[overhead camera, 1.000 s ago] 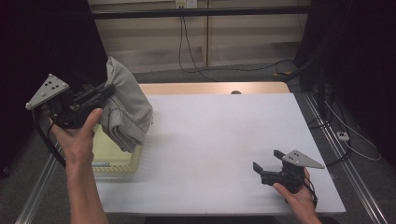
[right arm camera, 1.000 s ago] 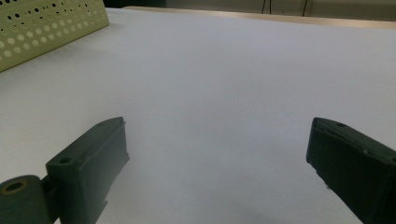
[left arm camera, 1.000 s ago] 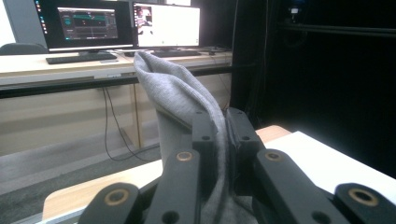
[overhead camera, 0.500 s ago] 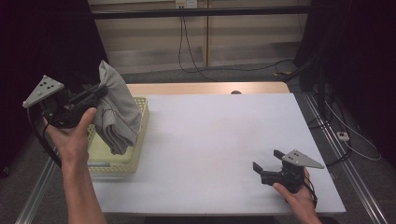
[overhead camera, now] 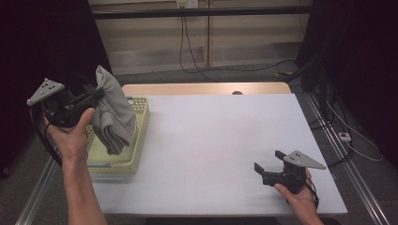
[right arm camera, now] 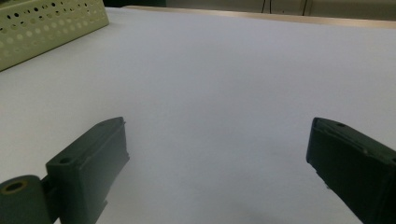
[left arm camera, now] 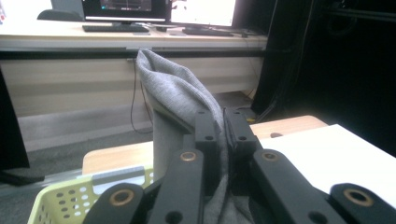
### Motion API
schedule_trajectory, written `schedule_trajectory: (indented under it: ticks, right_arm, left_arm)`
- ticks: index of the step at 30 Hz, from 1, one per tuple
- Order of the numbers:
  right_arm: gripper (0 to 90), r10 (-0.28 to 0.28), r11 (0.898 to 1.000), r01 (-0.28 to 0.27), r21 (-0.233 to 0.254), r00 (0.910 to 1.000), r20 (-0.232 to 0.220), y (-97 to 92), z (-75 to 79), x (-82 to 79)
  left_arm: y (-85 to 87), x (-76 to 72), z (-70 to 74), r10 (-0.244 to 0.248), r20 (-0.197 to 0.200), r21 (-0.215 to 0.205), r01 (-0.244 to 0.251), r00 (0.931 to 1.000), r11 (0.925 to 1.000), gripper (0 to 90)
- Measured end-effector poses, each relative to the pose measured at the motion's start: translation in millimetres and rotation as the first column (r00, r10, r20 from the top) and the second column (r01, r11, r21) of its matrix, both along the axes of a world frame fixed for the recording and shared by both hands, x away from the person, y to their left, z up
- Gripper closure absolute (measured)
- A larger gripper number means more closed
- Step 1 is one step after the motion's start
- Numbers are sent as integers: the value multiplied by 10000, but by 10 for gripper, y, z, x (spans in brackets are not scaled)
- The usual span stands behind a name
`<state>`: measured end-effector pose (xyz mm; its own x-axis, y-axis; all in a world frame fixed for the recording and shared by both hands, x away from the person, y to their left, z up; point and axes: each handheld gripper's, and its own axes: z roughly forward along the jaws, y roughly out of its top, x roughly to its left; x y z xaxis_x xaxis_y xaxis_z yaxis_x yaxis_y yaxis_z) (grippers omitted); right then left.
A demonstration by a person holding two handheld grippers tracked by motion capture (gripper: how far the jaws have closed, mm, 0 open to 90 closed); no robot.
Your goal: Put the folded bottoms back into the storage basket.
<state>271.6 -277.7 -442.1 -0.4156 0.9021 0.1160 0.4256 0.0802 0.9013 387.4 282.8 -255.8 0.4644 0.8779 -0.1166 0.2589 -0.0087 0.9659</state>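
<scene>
Left claw (overhead camera: 96, 91) clamps tight on the grey cloth (overhead camera: 112, 117), jaws pinched on a bunched fold near its top; the rest hangs down into the pale yellow perforated basket (overhead camera: 141, 136) at the tabletop's (overhead camera: 211, 136) left edge. No label or writing can be read on cloth or basket. Over at the near right, the right claw (overhead camera: 267, 161) sits low on the white tabletop, jaws wide apart, nothing between them, pointing left toward the basket.
</scene>
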Motion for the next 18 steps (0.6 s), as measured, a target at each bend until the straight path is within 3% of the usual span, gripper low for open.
schedule_trajectory:
  ticks: [12,18]
  right_arm:
    - [50,10,10000,-10,15,10000,20,-2,2,-4]
    - [50,1,10000,-1,18,10000,7,-3,2,-2]
  left_arm:
    - [89,225,-261,-82,-655,-138,73,9978,9999,859]
    - [111,322,-380,-93,-1182,-195,71,9929,9998,859]
